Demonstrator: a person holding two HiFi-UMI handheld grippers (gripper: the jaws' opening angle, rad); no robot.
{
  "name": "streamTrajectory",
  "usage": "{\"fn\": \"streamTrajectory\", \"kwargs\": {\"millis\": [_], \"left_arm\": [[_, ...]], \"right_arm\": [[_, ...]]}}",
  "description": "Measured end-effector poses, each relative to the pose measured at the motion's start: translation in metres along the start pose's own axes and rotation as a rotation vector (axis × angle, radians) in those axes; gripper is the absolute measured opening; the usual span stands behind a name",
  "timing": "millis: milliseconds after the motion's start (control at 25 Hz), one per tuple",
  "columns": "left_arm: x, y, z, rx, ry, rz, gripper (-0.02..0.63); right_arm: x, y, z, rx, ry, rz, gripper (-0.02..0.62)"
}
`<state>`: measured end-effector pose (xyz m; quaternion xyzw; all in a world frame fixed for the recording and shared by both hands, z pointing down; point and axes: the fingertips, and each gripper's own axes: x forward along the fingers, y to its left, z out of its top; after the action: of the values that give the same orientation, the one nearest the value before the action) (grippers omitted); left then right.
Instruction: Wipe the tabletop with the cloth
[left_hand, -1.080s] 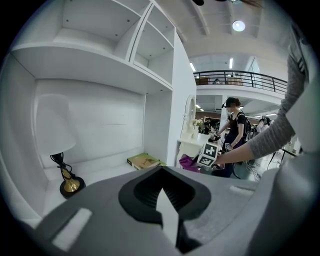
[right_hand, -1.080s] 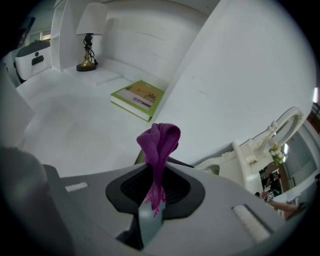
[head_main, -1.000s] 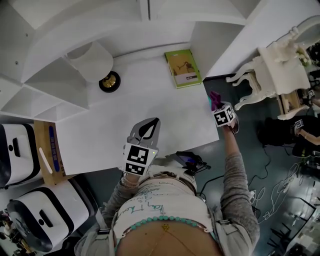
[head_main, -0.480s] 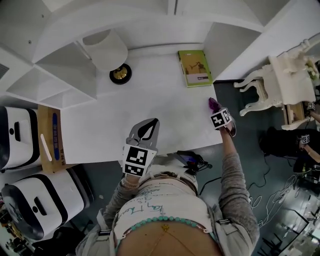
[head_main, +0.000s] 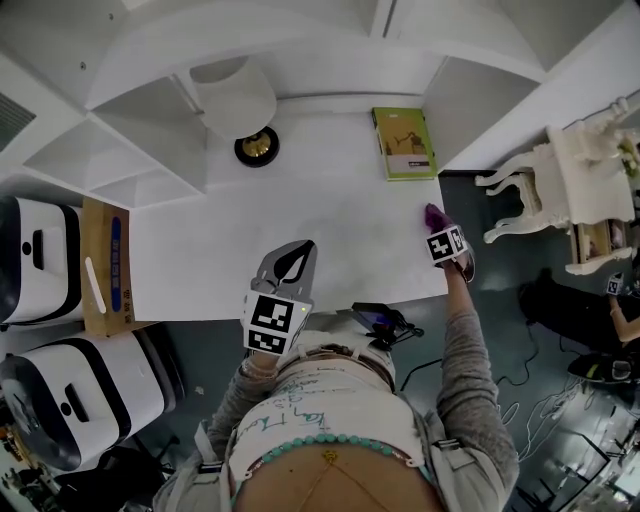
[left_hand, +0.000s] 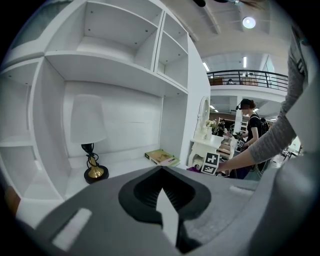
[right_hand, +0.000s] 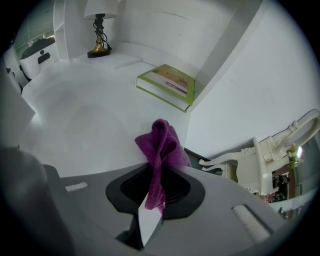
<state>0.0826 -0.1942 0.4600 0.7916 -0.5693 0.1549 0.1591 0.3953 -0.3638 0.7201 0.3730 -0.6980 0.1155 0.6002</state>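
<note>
Smooth white tabletop (head_main: 300, 230) runs beneath both tools, walled at the back by white shelving (head_main: 130, 150). The right gripper (head_main: 436, 222) has its jaws clamped on a purple terry cloth (right_hand: 161, 142), bunched upright at the tabletop's right edge. The left gripper (head_main: 300, 250) sits at the near edge, jaws pressed together, empty. Ahead of the right gripper lies a green rectangular book (head_main: 404, 143). Ahead of the left gripper stands a white-shaded lamp (head_main: 257, 147) on a round gold-and-black base. Bare surface lies between the grippers.
</note>
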Motion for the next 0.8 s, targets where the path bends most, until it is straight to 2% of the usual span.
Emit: {"fn": "streamTrajectory", "kwargs": {"millis": [800], "left_arm": [[-0.004,0.011,-0.003,0.005,0.0,-0.036,0.002]], "right_arm": [[-0.008,0.024,0.009,0.034,-0.016,0.041,0.077]]}}
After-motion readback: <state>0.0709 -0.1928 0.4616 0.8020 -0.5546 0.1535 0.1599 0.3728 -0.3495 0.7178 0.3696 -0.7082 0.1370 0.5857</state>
